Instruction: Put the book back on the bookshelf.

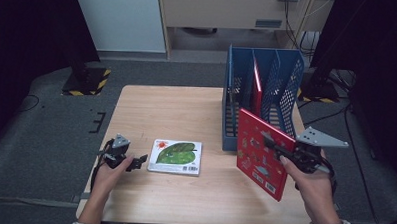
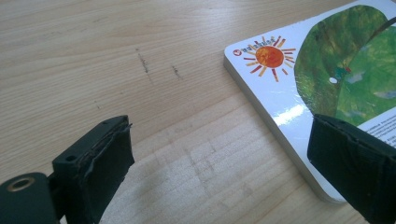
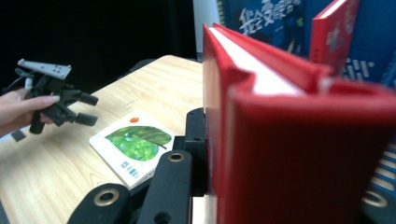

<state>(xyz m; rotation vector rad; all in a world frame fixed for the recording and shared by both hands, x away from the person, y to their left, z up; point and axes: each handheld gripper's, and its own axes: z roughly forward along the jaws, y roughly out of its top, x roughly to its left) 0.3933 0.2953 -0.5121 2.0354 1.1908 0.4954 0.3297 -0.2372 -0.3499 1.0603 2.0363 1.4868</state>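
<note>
Right gripper view: red book [image 3: 280, 140] clamped between the jaws.

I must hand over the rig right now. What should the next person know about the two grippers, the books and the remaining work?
Right hand-held gripper: shut on the red book, held upright above the table, in front of the blue file rack.
Left hand-held gripper: open, holding nothing, low at the left edge of the green leaf book.
Done: one red book already stands in a rack slot.
Left: likely slot the held red book into the rack, then pick up the green leaf book, which lies flat on the table.
</note>
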